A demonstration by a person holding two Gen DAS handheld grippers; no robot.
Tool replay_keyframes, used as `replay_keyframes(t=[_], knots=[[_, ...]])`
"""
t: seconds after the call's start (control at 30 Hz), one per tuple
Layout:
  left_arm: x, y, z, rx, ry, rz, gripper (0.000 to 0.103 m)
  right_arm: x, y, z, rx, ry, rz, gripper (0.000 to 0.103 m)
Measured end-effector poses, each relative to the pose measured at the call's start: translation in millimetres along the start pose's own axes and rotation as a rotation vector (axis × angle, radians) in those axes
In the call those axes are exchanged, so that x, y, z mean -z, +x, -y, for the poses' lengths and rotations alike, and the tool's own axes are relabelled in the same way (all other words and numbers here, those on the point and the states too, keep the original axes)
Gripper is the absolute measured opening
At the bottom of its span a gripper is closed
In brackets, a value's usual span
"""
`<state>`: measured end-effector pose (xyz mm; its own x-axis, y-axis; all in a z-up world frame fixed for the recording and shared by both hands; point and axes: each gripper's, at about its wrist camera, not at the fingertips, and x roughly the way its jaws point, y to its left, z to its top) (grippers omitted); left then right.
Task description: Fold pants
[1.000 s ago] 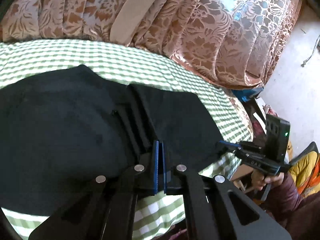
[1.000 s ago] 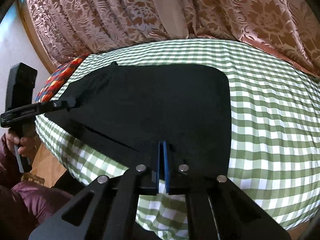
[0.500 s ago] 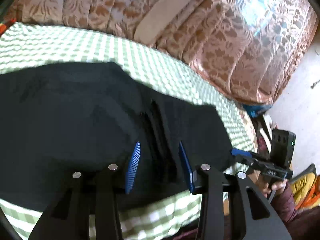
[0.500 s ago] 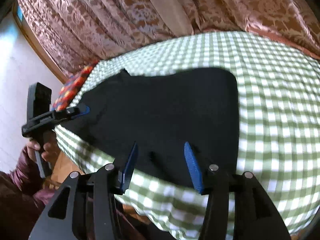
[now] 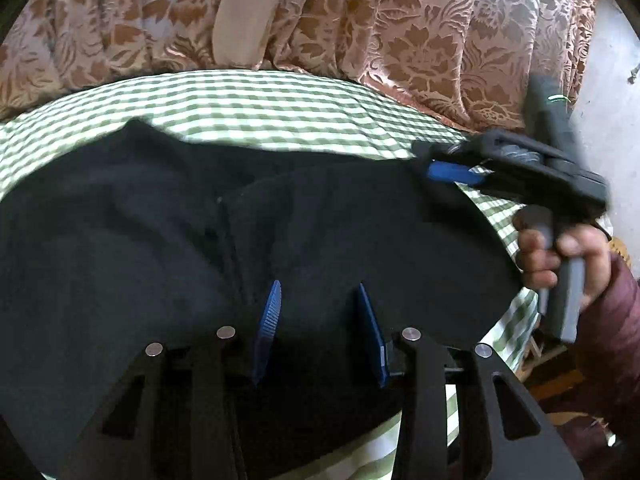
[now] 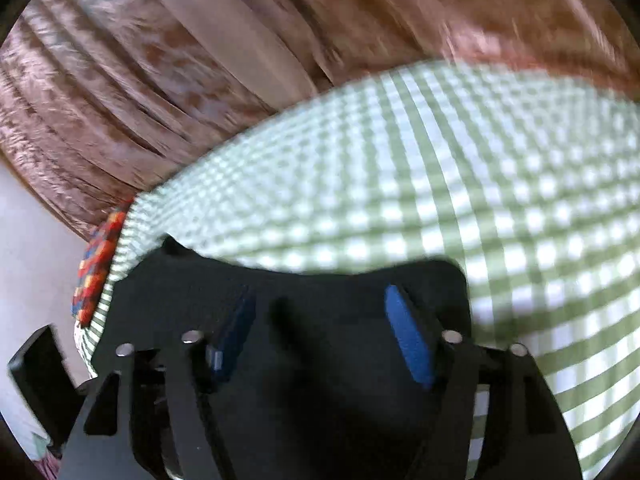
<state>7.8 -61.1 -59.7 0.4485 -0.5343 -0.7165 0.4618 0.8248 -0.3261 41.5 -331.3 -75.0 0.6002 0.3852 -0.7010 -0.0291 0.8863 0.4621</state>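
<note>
The pants (image 5: 168, 248) are matt black cloth, soft-looking. Under them lies green-checked woven cloth (image 5: 256, 104). Behind it, the curtain (image 5: 420, 32) has a faint sheen, floral-patterned. Ribbed blue fingers (image 5: 269, 316).

Daylight glowed through the curtain (image 5: 420, 40), brightest at the left view's upper right. The right view was heavily motion-smeared; the checked cloth (image 6: 440, 184) perhaps overexposed. Fisheye bending curved both edges, and the black pants (image 5: 140, 240) showed little detail.

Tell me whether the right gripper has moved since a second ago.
Yes. In the left wrist view the right gripper has gone from the near edge of the bed up toward the curtain, over the pants, and opened.
</note>
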Motion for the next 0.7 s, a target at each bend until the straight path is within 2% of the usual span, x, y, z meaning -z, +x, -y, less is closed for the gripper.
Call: replay_keyframes(t=[0.1,0.23,0.37,0.53,0.6,0.67,0.7], knots=[[8,-3,-3,0.005,-0.006,0.020,0.038,14,-2,3,-0.011,-0.047,0.069,0.059],[0,-5,-7,0.029,-0.054,0.028,0.038,14,-4,0,0.008,-0.055,0.081,0.059],[-11,-16,-17,0.078,-0.150,0.064,0.038,11,-4,0,0.005,-0.042,0.086,0.060],[-24,-25,-24,-0.029,-0.157,0.101,0.038,7,-16,-20,0.063,-0.056,0.104,0.067],[-26,-26,-28,-0.077,-0.176,0.098,0.038,6,-24,-36,0.037,-0.080,0.129,0.061],[-25,-28,-30,-0.098,-0.174,0.100,0.038,5,-24,-56,0.010,-0.136,0.122,0.039],[-22,-31,-30,-0.112,-0.174,0.104,0.038,5,-21,-71,-0.025,-0.175,0.102,0.037]])
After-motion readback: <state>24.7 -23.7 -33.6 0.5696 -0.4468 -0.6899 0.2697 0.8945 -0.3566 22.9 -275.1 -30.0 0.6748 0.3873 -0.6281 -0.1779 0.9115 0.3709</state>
